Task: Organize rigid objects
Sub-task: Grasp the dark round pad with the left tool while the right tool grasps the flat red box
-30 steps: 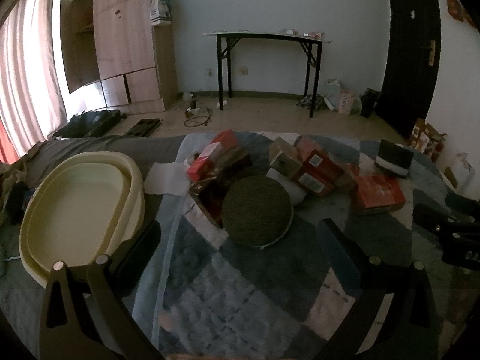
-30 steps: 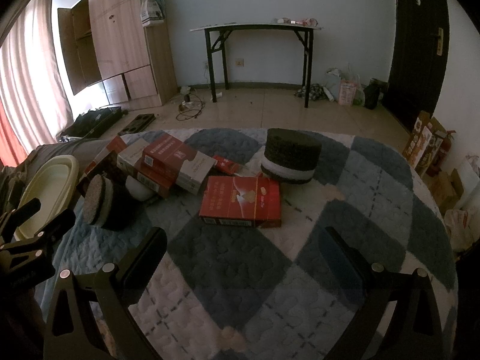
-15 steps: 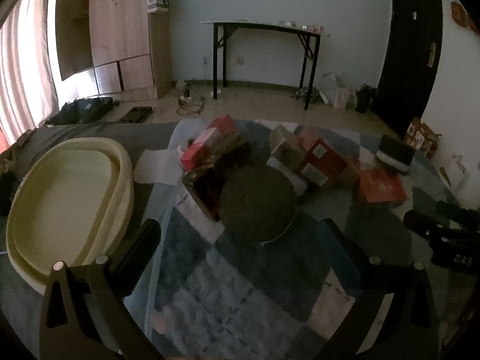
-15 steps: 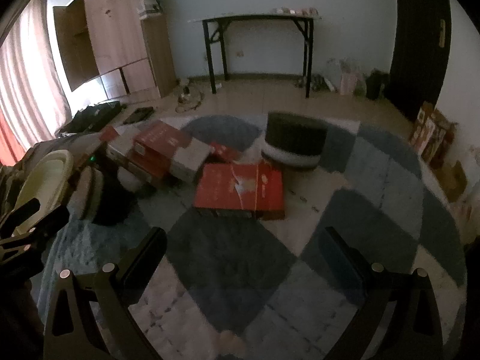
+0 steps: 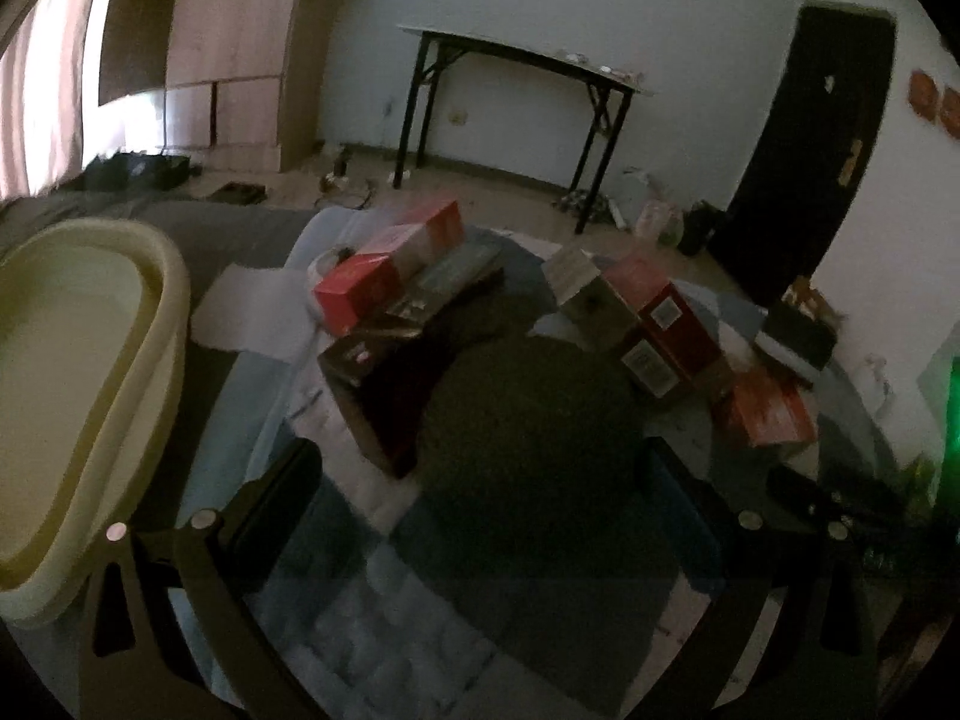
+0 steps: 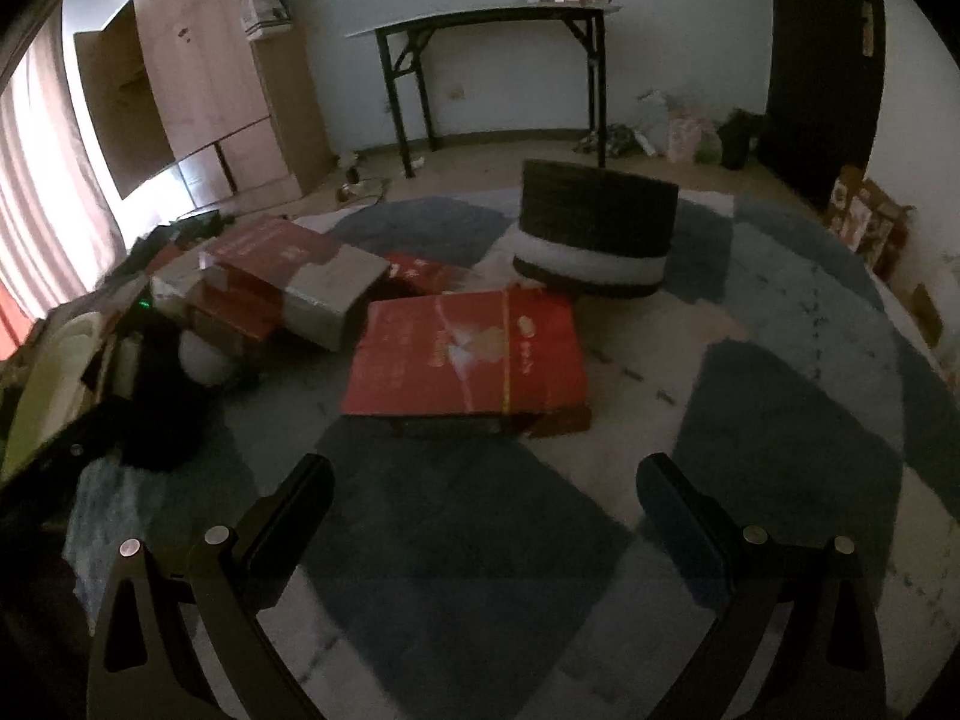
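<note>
L gripper (image 5: 480,468) jaws wide apart, low over dark round tin (image 5: 528,420). R gripper (image 6: 486,480) spread too, short of flat red box (image 6: 465,354); quilted cloth (image 6: 780,420) beneath.

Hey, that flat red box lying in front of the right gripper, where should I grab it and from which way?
Grip the flat red box across its two short side edges, coming from the near edge. It lies flat on the quilt, and the open right gripper already faces that edge squarely.

Black folding table (image 6: 489,18) against dim white wall (image 6: 672,30).
</note>
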`<control>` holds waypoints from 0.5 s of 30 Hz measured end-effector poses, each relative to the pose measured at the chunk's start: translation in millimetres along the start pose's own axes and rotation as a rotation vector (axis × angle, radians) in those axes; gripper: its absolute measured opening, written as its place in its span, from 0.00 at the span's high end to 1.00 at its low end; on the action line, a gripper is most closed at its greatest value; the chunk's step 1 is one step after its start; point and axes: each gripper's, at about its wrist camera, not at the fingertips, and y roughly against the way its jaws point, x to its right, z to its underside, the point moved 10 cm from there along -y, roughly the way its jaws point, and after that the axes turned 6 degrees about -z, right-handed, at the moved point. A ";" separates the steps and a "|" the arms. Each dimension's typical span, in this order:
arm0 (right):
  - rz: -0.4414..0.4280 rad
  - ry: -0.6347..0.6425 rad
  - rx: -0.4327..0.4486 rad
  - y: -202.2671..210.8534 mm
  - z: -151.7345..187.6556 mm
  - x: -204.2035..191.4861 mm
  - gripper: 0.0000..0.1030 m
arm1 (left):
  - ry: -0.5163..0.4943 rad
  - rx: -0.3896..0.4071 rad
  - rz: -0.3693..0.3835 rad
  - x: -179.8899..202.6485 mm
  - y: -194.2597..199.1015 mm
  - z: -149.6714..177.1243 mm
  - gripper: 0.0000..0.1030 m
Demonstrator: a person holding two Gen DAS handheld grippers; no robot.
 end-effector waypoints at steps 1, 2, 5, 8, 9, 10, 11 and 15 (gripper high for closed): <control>0.005 -0.002 0.007 -2.4 -1.0 1.5 0.00 | -0.019 0.000 0.000 3.8 -1.4 -0.8 0.00; 0.013 -0.011 0.017 -6.0 -2.7 5.4 0.00 | -0.031 0.005 0.003 6.8 -1.2 -0.9 0.00; 0.020 -0.038 0.012 -17.8 -3.6 10.6 0.00 | -0.035 -0.009 0.021 12.6 -3.2 2.0 0.04; 0.013 -0.033 0.028 -24.7 -9.3 6.7 0.00 | -0.048 -0.021 0.036 16.5 -3.3 2.2 0.20; 0.012 -0.018 0.042 -26.8 -14.0 3.2 0.00 | -0.060 -0.024 0.044 16.6 -5.1 1.7 0.24; 0.010 -0.010 0.051 -28.9 -17.0 -0.4 0.00 | -0.072 -0.026 0.053 16.7 -7.0 0.8 0.30; 0.014 -0.001 0.045 -32.3 -17.2 -4.3 0.00 | -0.075 -0.028 0.056 16.9 -7.2 1.1 0.33; 0.059 0.049 0.001 -46.8 -9.3 -11.9 0.00 | -0.078 -0.025 0.062 14.9 -2.7 1.2 0.33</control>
